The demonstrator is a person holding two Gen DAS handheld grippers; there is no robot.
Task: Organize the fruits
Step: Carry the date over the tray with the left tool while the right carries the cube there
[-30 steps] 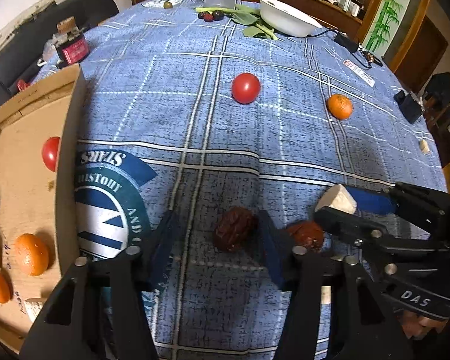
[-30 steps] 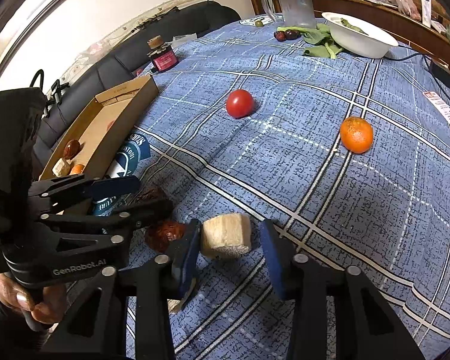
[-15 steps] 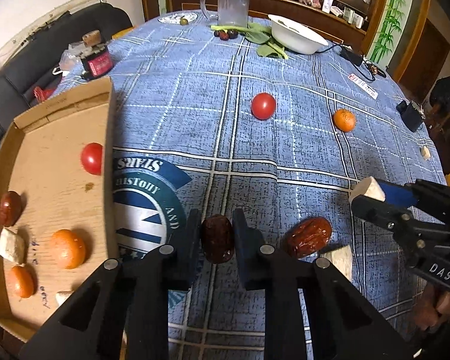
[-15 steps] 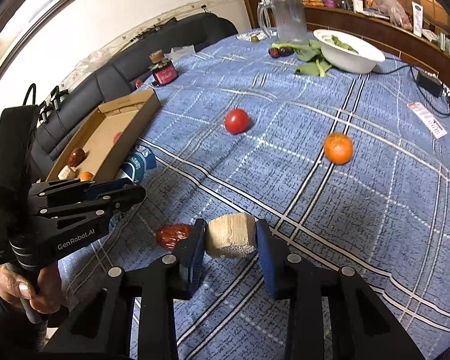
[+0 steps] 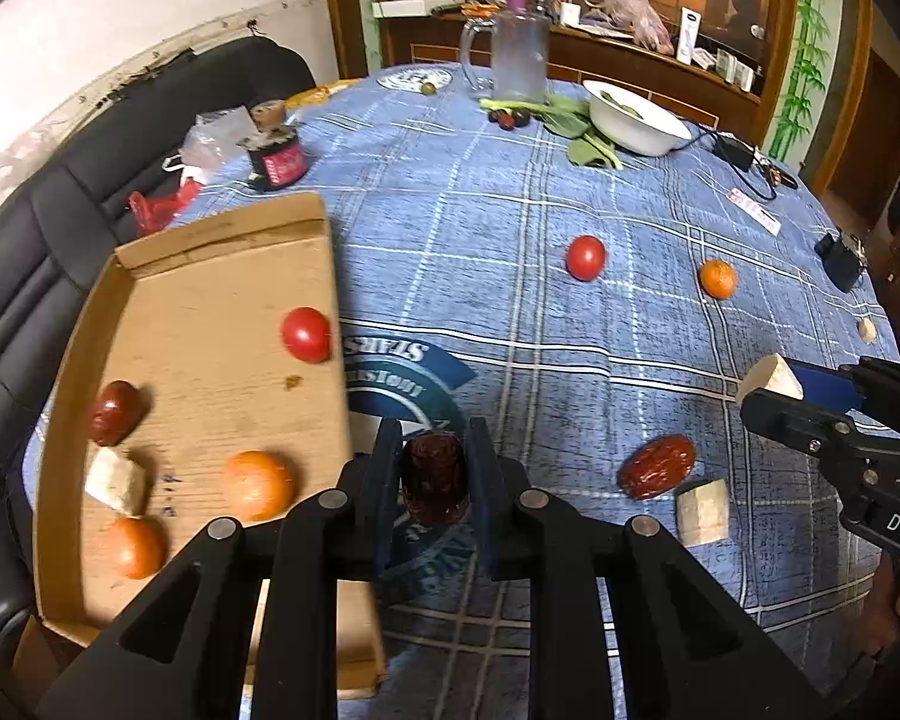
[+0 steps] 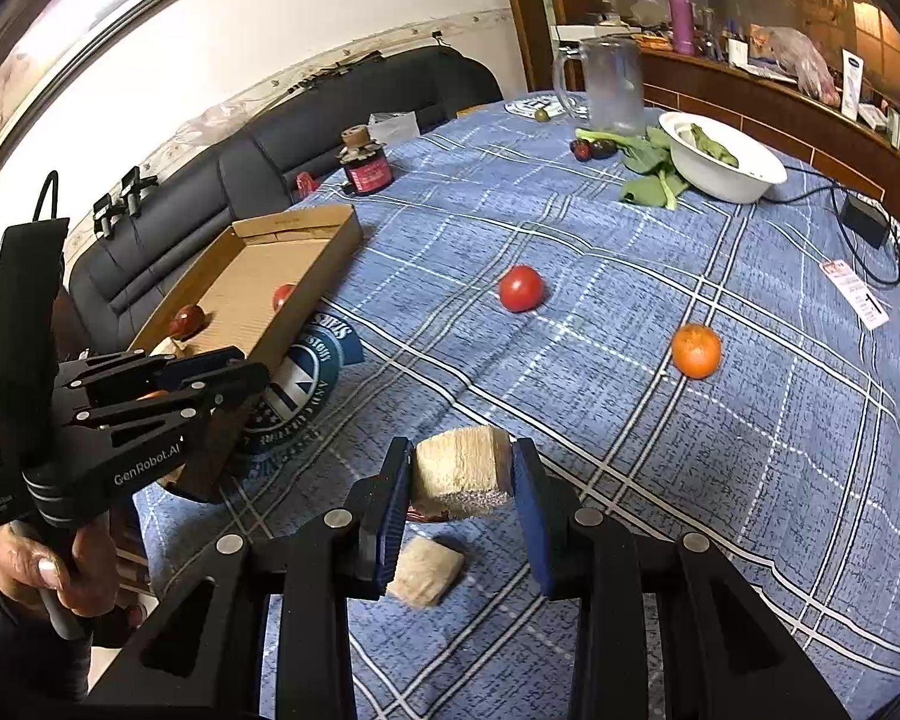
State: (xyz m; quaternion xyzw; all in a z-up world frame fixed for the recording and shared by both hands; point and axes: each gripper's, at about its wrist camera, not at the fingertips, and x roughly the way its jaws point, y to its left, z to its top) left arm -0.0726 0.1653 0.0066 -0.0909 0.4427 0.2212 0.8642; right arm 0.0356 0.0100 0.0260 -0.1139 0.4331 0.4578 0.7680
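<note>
My left gripper is shut on a dark red date, held above the cloth just right of the cardboard tray. The tray holds a tomato, a date, two oranges and a pale chunk. My right gripper is shut on a pale beige chunk, lifted off the table. Below it lie another pale chunk and a second date. A loose tomato and an orange sit farther out on the blue checked cloth.
A white bowl with greens, a glass jug, a small red jar, a charger and cable stand at the far side. A black sofa runs behind the tray. A hand grips the left tool.
My left gripper shut on the dark date and lifted it toward the tray. My right gripper rose with the pale chunk still held.
</note>
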